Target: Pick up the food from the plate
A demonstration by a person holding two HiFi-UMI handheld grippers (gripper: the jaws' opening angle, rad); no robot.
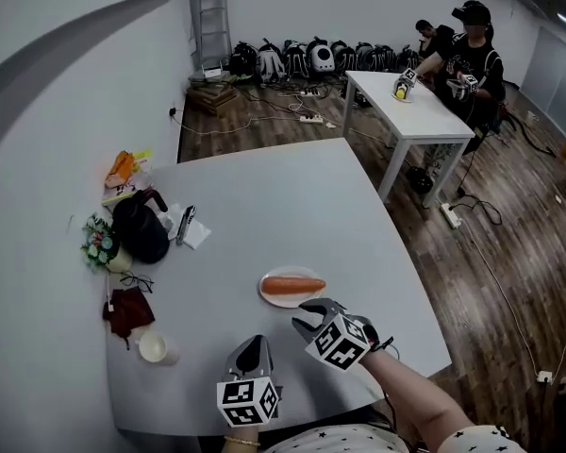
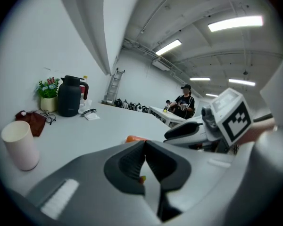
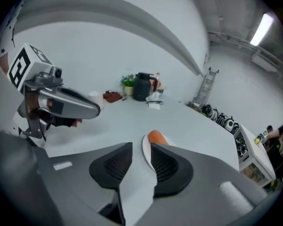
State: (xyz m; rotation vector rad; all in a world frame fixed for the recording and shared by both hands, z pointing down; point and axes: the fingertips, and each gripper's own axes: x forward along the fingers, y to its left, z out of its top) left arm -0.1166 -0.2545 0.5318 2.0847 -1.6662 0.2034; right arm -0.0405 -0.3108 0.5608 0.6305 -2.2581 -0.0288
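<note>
Bright overhead strip lights (image 2: 235, 23); fisheye edge distortion.

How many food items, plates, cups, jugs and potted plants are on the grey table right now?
Orange sausage-shaped food: 1
Round white plate: 1
White paper cup: 1
Black insulated jug: 1
Small potted plant with flowers: 1
Total: 5
</note>
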